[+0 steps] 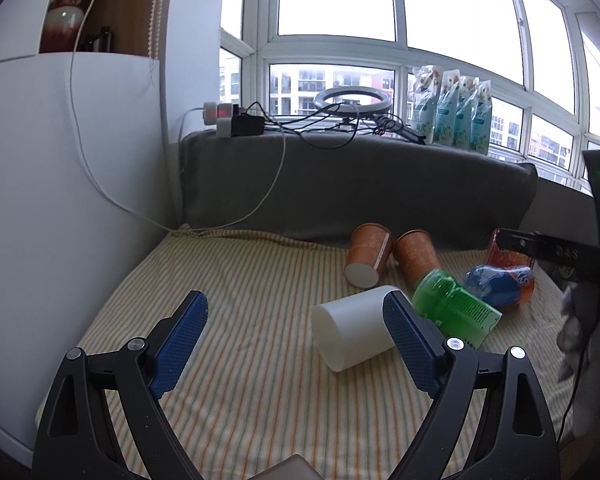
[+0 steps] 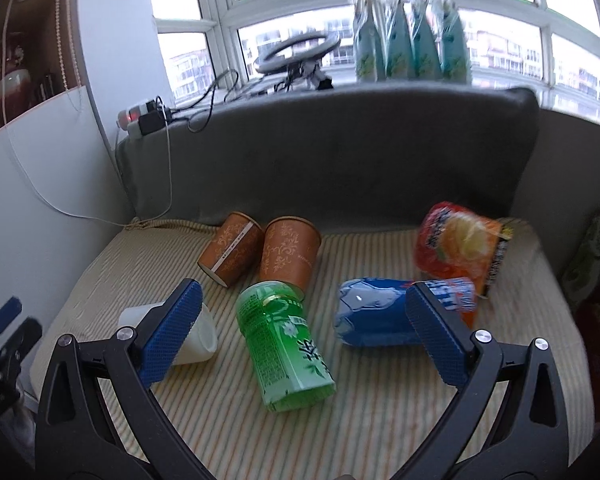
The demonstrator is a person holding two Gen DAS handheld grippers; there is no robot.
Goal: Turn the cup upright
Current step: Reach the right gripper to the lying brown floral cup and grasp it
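Observation:
A white cup (image 1: 350, 330) lies on its side on the striped cloth (image 1: 240, 280), its base toward me in the left wrist view. It also shows in the right wrist view (image 2: 198, 330), partly behind my right gripper's left finger. Two brown paper cups (image 1: 368, 254) (image 1: 416, 256) lie on their sides behind it, also seen in the right wrist view (image 2: 232, 252) (image 2: 288, 254). My left gripper (image 1: 296, 340) is open and empty, its right finger just in front of the white cup. My right gripper (image 2: 302, 332) is open and empty above the green bottle.
A green bottle (image 2: 284, 344), a blue and orange bottle (image 2: 396, 312) and an orange snack pack (image 2: 460, 244) lie on the cloth. A grey cushion (image 2: 340, 152) backs it. A white wall (image 1: 60, 200) stands at left. Cables and a ring light (image 1: 352, 100) sit on the sill.

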